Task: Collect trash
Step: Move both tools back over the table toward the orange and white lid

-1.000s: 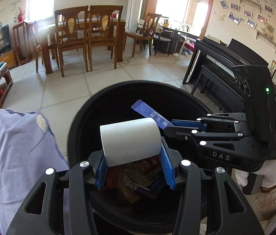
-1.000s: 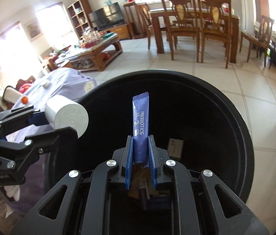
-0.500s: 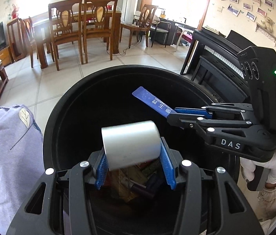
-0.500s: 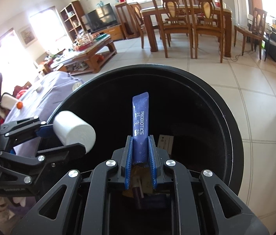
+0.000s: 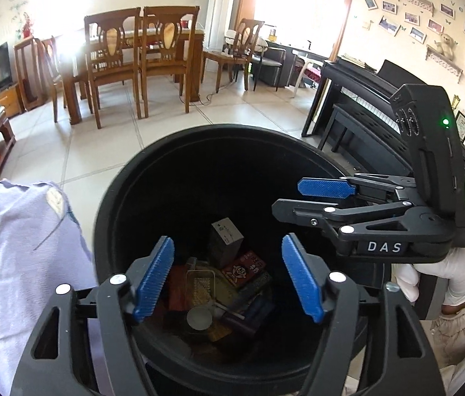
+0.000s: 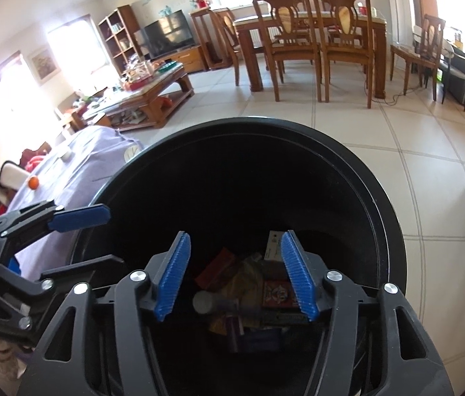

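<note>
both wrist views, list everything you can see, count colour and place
trash bin: one, black, round, on the tiled floor directly below both grippers
trash pile: mixed packets and boxes, red, yellow, grey, at the bin's bottom; exact count unclear
white roll: one, lying end-on in the pile
purple cloth: one, covering a surface left of the bin
dining table with chairs: brown wood, far side of the room
coffee table: one, wooden, cluttered
tv: one, black, on a low cabinet
piano: one, black, against the wall to the right
left gripper: black with blue pads, open, empty
right gripper: same, open, empty
gloved hand: white, holding the right gripper
</note>
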